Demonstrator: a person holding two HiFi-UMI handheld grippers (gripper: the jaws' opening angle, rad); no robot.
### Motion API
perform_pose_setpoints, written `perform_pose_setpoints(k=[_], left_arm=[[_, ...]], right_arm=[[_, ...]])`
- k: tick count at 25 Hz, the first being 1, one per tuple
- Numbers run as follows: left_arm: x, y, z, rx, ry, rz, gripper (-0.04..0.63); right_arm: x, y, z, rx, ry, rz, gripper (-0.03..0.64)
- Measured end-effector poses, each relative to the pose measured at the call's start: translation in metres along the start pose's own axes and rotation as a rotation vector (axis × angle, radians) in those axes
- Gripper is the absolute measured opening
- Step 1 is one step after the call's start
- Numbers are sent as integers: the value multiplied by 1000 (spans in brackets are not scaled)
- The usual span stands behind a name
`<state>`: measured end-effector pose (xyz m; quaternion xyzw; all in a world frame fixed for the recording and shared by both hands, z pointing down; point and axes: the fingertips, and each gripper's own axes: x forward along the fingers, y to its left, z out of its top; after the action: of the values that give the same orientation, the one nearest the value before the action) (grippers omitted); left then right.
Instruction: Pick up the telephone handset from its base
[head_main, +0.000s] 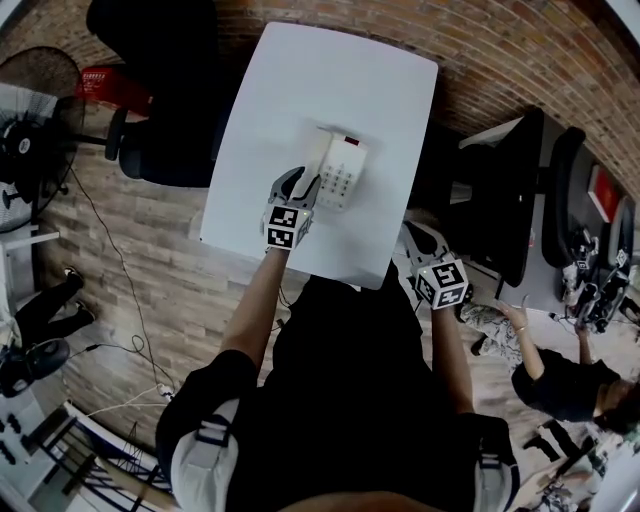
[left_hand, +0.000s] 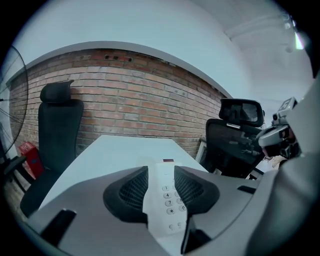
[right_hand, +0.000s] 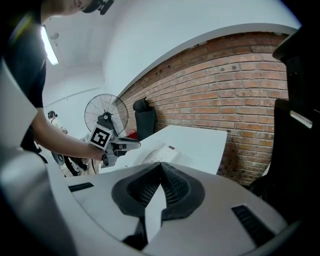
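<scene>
White table (head_main: 300, 100) at frame centre carries the telephone (head_main: 342, 178); my left gripper (head_main: 300, 186) stands spread at its lower-left edge, my right gripper (head_main: 418, 240) pressed together, lower right

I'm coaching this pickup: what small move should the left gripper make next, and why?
Probably ease the left gripper forward so its open jaws straddle the handset, which lies on its base. The gripper hovers close by with nothing gripped yet.

open table (head_main: 300, 90) surrounds the telephone (head_main: 340, 175); office chairs (head_main: 160, 140) flank both sides.
</scene>
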<state>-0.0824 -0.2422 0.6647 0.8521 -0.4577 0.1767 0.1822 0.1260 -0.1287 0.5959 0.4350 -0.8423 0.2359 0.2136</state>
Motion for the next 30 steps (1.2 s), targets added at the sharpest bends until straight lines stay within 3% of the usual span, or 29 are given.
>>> perform_pose_setpoints(k=[17, 30], left_arm=[[31, 9, -17, 27, 66, 51, 215], [46, 20, -42, 25, 165, 74, 247]], right_arm=[[-9, -11, -7, 16, 10, -25, -3], [-8, -10, -9, 17, 14, -17, -3]])
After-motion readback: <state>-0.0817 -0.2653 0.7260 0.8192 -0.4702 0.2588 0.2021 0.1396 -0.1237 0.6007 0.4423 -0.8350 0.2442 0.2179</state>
